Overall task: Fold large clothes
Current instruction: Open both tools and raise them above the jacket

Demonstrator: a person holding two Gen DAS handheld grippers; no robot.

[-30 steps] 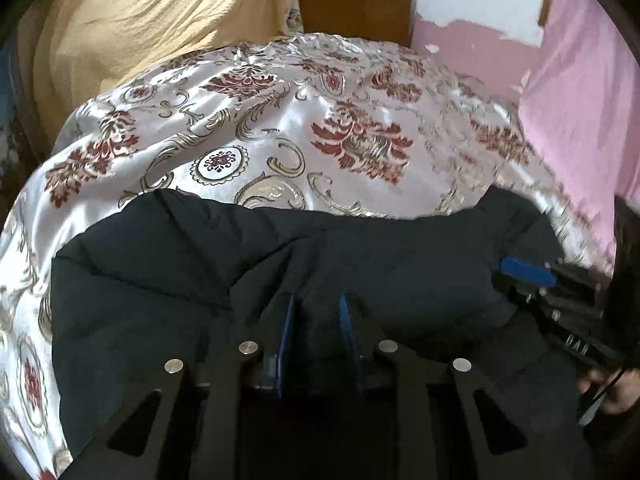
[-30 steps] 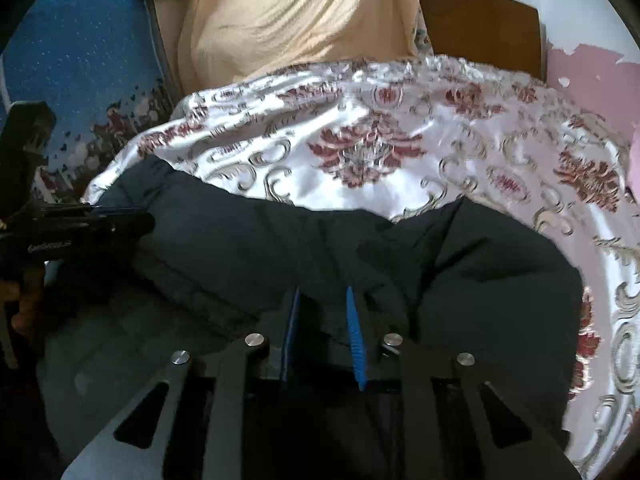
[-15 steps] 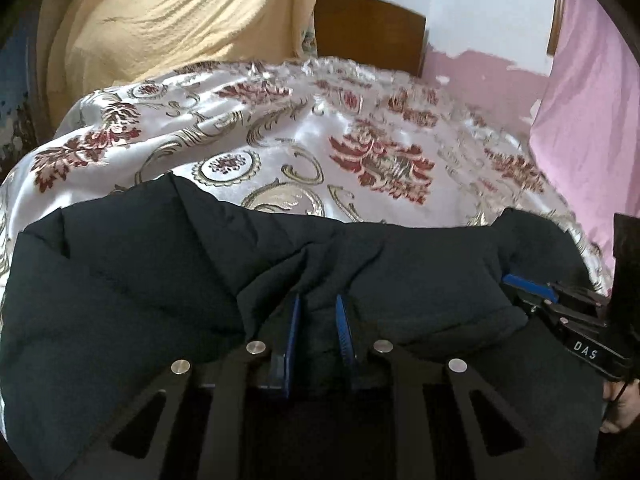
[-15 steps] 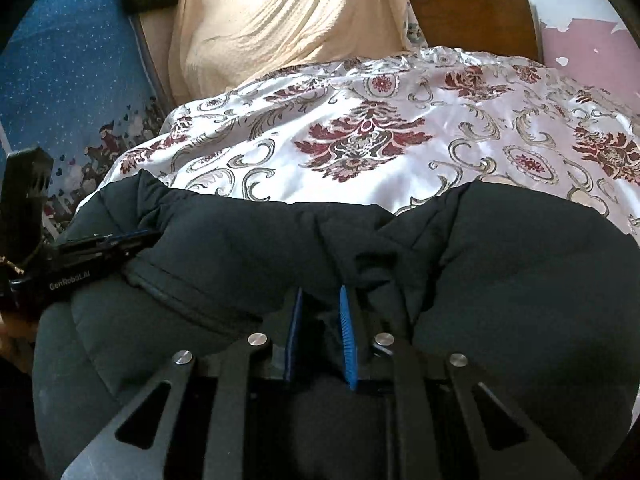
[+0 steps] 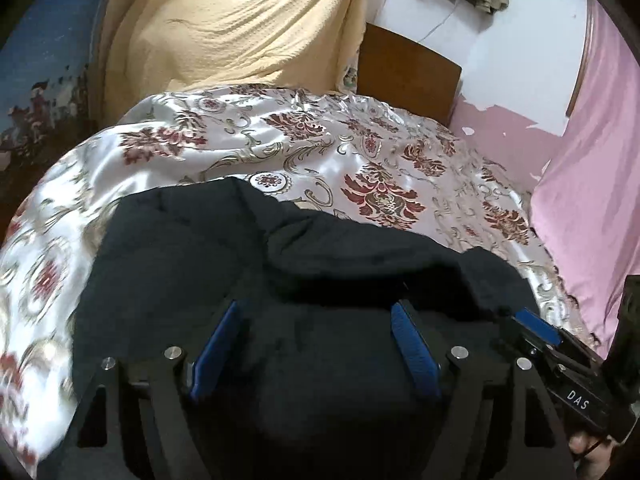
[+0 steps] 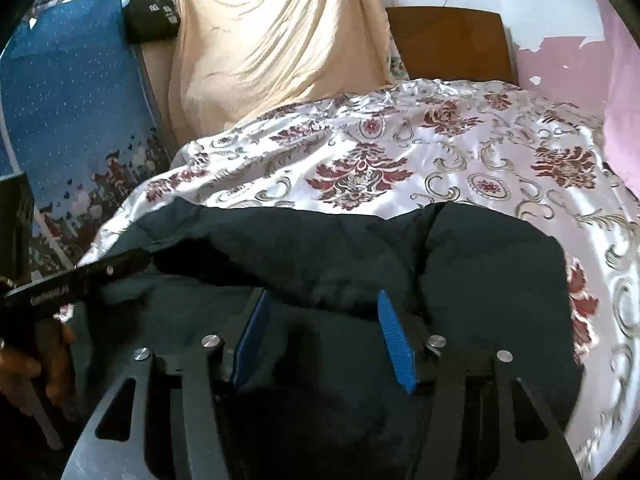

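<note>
The bed (image 5: 400,184) fills both views, covered by a shiny white bedspread (image 6: 460,160) printed with dark red flowers and grey-gold scrolls. Behind it hangs a pale yellow cloth (image 5: 240,28), with a brown wooden headboard (image 6: 448,40) to its right and a pink wall (image 5: 592,152) with peeling paint beyond that. In the right wrist view a blue patterned panel (image 6: 68,92) stands at the left, with a small black bag (image 6: 150,14) at its upper edge.

The dark padded jacket (image 5: 320,280) lies on the near part of the bed — bunched, with a thick rolled fold running across it from side to side, and bedspread showing on either side of it. In the right wrist view its right portion forms a rounded puffed mound (image 6: 492,264) beside that fold.

The left claw (image 5: 316,344) is spread wide, its blue pads well apart, with jacket fabric lying between and under them; nothing is pinched. The right claw (image 6: 324,336) is likewise spread apart over the jacket, gripping nothing.

Each claw shows in the other's view: the right one at the jacket's right edge in the left wrist view, the left one at the jacket's left edge in the right wrist view, with the person's hand (image 6: 48,364) below it.
</note>
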